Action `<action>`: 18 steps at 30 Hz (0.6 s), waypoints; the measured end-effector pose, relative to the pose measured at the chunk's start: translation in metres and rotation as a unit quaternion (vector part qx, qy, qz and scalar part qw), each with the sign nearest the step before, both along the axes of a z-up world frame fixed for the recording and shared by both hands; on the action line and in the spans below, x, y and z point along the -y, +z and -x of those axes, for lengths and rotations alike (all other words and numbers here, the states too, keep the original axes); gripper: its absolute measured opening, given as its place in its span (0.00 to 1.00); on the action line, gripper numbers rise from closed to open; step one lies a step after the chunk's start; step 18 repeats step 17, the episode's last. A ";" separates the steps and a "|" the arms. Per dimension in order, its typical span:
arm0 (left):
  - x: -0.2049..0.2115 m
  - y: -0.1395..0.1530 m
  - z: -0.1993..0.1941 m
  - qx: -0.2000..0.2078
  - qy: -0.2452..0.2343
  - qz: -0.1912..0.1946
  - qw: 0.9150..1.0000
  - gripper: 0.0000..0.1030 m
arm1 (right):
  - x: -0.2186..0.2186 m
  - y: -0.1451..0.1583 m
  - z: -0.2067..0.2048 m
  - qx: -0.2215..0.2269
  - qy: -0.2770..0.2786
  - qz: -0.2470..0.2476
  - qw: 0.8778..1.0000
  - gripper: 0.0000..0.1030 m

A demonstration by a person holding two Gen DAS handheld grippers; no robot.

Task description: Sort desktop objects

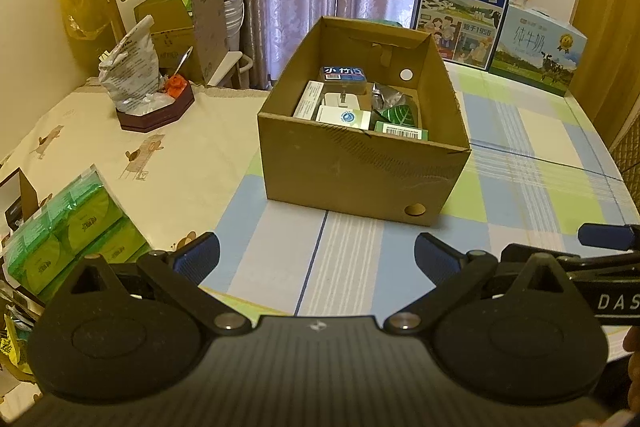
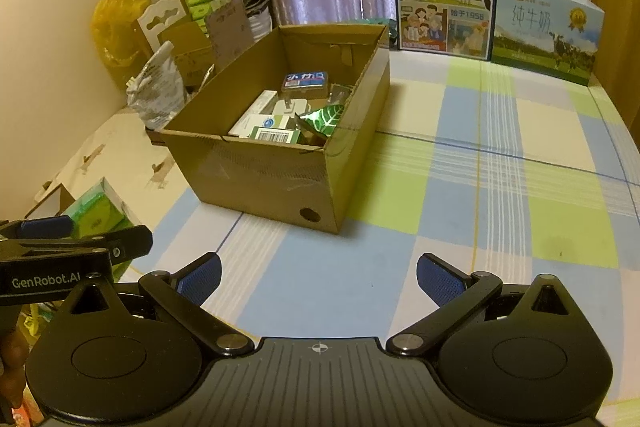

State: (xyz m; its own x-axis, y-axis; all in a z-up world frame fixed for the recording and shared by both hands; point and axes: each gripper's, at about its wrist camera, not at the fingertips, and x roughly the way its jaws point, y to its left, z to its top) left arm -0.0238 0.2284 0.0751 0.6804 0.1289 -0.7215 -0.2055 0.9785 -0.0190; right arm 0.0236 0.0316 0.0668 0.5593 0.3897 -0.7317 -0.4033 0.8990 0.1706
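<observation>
apparently the sorting is close to finished. the cardboard box [image 1: 362, 163] sits mid tabletop [image 1: 520, 147] and already holds the small things: a blue tin [image 1: 343, 74], a white plug [image 1: 342, 101], a few flat white and green packets [image 1: 401, 131] and a leaf-print pouch [image 1: 398, 115]. both tools hover low in front of it, the left tool [image 1: 318, 259] spread wide and empty, the right tool [image 2: 319, 277] likewise. the checked cloth near the box looks bare; only tissue packs [image 1: 76, 227] and two milk cartons [image 1: 460, 11] stand at the edges, perhaps not part of the job.
</observation>
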 end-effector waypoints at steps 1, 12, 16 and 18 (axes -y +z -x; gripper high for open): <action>0.000 -0.001 0.000 -0.001 0.000 0.000 1.000 0.99 | 0.000 0.000 0.000 -0.002 0.000 0.001 1.000 0.98; 0.001 -0.005 -0.001 -0.003 -0.001 0.004 1.000 0.99 | -0.002 -0.004 -0.001 -0.007 0.001 0.003 1.000 0.98; 0.002 -0.006 -0.001 0.000 0.002 -0.002 1.000 0.99 | -0.002 -0.005 -0.001 -0.007 0.000 0.004 1.000 0.98; 0.001 -0.006 -0.001 -0.001 0.002 -0.001 1.000 0.99 | -0.002 -0.005 -0.001 -0.007 0.001 0.004 1.000 0.98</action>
